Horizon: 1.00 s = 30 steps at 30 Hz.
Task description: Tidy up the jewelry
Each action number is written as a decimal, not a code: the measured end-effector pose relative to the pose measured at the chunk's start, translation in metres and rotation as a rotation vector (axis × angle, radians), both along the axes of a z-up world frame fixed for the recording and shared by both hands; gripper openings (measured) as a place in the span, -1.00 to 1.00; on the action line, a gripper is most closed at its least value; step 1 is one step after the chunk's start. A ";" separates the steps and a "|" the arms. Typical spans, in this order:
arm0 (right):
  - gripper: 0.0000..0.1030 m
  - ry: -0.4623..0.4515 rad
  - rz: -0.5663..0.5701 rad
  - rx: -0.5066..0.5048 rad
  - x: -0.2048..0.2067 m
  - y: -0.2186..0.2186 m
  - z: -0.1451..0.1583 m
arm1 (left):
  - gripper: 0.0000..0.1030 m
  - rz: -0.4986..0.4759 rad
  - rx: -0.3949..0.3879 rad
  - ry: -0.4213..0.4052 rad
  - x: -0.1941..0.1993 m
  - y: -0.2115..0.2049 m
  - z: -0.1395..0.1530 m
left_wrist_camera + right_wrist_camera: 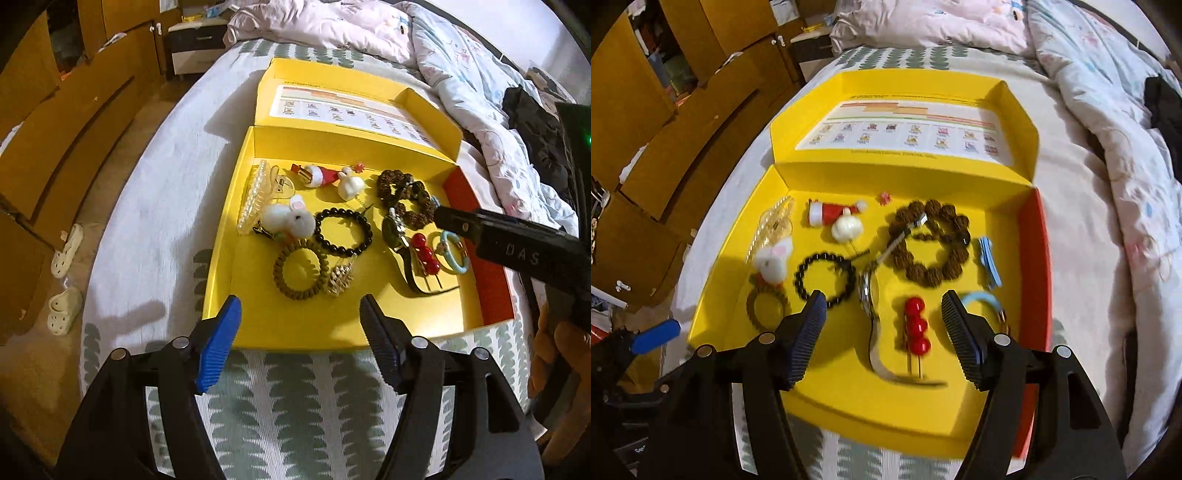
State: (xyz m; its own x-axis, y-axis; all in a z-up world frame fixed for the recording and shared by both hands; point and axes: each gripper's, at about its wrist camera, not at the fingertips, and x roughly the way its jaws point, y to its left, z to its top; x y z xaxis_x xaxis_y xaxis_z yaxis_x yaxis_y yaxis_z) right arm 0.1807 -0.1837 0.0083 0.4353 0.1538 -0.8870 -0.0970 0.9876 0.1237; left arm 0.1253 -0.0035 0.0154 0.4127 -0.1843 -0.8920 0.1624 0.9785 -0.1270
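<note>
An open yellow box (288,328) (849,410) lies on the bed with jewelry spread on its floor. Inside are a black bead bracelet (343,232) (827,277), a brown coil ring (301,275), a large brown seed bracelet (931,243), a watch (870,295), a red-bead hairpin (426,254) (918,326), a white pompom rabbit (290,219) (772,264), a pearl clip (253,199) and a blue ring (454,253). My left gripper (301,319) hangs open above the box's near edge with nothing between its fingers. My right gripper (882,317) is open above the watch and hairpin, holding nothing.
The box lid (354,107) (905,125) lies flat behind the box. A rumpled duvet (480,92) fills the right and far side of the bed. Wooden cabinets (55,122) and white slippers (66,251) on the floor are at the left.
</note>
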 end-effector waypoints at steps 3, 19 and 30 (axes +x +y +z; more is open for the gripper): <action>0.31 -0.004 -0.007 -0.002 -0.017 0.000 0.002 | 0.37 -0.004 0.013 -0.020 -0.011 -0.004 0.003; 0.46 -0.033 -0.043 -0.020 -0.088 -0.004 0.001 | 0.66 0.016 0.075 -0.183 -0.060 -0.023 0.012; 0.55 -0.047 -0.065 -0.075 -0.112 -0.003 -0.001 | 0.76 -0.002 0.111 -0.272 -0.076 -0.039 0.020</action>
